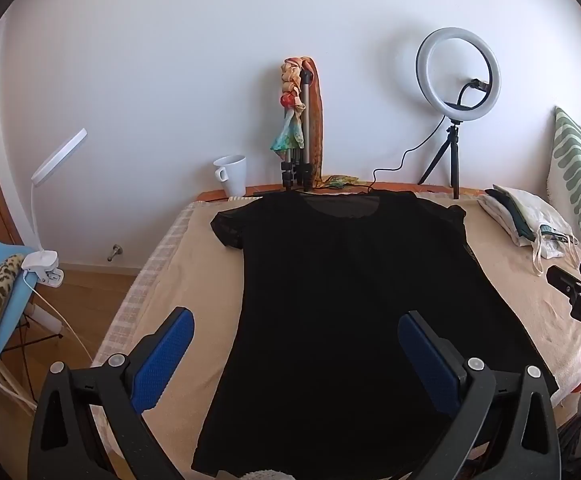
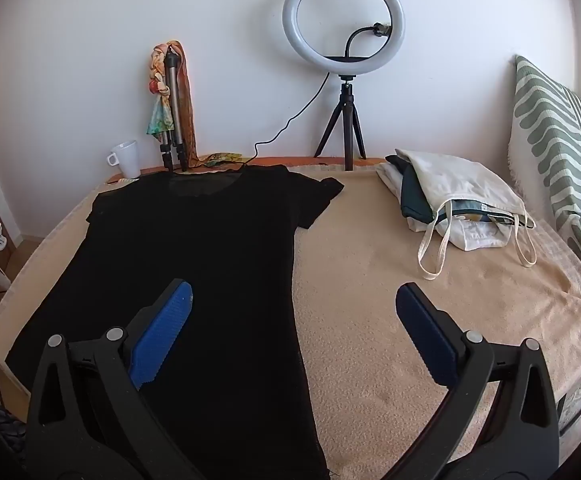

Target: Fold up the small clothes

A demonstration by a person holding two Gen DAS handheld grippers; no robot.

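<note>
- Left wrist view: left gripper [image 1: 295, 338] hovers above the hem end of the black t-shirt [image 1: 330, 300], pointing along it toward the neckline.
- Jaws spread wide, released, nothing between them; left blue pad [image 1: 162, 360] sits over the beige blanket [image 1: 194, 280] just off the shirt's left edge, right pad over the shirt body.
- Cannot tell if the pads touch the fabric; they look lifted off it.
- Shirt lies flat, front up, collar toward the wall, both short sleeves spread out, hem nearest the camera.
- Bare blanket strip left of the shirt, then the bed edge and wooden floor [image 1: 86, 292].
- Right of the shirt: tip of the right gripper [image 1: 570, 280] enters at the frame edge, apart from the shirt.
- Behind the collar: white mug [image 1: 232, 174], folded tripod with scarf [image 1: 300, 128], ring light [image 1: 458, 74].
- Right wrist view: right gripper [image 2: 293, 312] hovers low over the shirt's right side edge, facing the wall.
- Jaws wide apart, unclenched, holding nothing; left pad over the t-shirt, right pad over bare blanket.
- Wide open blanket area right of the shirt.
- Tote bag pile [image 2: 454, 204] well right of the right sleeve, striped pillow [image 2: 558, 152] beyond it against the wall.
- Mug, tripod and ring light stand behind the collar by the wall.
</note>
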